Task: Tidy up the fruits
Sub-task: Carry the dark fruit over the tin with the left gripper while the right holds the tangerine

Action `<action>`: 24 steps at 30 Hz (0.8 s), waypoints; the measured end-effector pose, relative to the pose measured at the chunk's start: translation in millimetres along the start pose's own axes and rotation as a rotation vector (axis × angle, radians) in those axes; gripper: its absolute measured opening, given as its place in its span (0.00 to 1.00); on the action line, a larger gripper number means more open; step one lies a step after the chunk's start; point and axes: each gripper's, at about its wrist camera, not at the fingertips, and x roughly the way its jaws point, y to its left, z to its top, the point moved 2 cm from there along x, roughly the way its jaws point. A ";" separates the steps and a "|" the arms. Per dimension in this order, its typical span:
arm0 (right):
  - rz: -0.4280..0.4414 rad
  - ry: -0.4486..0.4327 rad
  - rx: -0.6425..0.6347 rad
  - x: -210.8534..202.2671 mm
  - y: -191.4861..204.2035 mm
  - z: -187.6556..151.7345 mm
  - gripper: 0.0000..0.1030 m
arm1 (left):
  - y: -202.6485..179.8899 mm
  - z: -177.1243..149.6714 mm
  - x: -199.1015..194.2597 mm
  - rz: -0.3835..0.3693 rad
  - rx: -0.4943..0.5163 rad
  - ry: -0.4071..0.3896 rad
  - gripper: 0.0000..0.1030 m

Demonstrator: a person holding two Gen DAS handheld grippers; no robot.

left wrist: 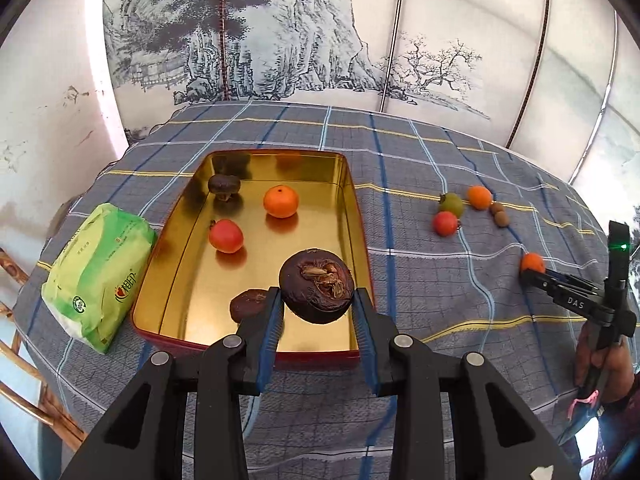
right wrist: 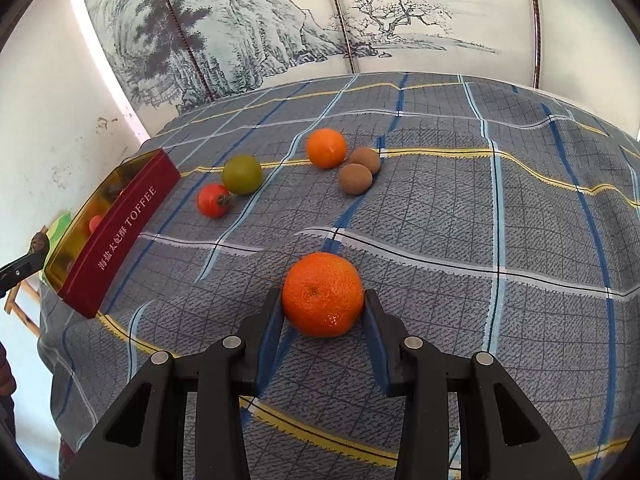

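Note:
My left gripper (left wrist: pixel 318 300) is shut on a dark brown water chestnut (left wrist: pixel 317 286), held above the near end of a gold tin (left wrist: pixel 168 300). In the tin lie an orange (left wrist: pixel 281 201), a red tomato (left wrist: pixel 226 236) and two more dark chestnuts (left wrist: pixel 224 186) (left wrist: pixel 246 306). My right gripper (right wrist: pixel 323 300) is shut on an orange mandarin (right wrist: pixel 323 294) resting on the checked cloth; it also shows in the left wrist view (left wrist: pixel 532 263). On the cloth lie a red tomato (right wrist: pixel 213 200), a green tomato (right wrist: pixel 241 174), another orange (right wrist: pixel 326 148) and two brown round fruits (right wrist: pixel 354 178) (right wrist: pixel 365 161).
A green tissue pack (left wrist: pixel 96 280) lies left of the tin. The tin's red side reads TOFFEE (right wrist: pixel 120 236). A painted screen (left wrist: pixel 280 40) stands behind the round table. A wooden chair frame (left wrist: pixel 24 380) is at the left edge.

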 end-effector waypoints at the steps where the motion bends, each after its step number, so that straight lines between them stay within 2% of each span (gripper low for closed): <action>1: -0.001 0.000 -0.001 -0.2 0.3 -0.1 0.39 | 0.3 -0.2 0.7 0.004 0.002 -0.001 0.30; 24: -0.001 0.000 0.000 0.0 -0.1 0.1 0.40 | 5.8 6.5 28.7 0.061 0.053 0.006 0.30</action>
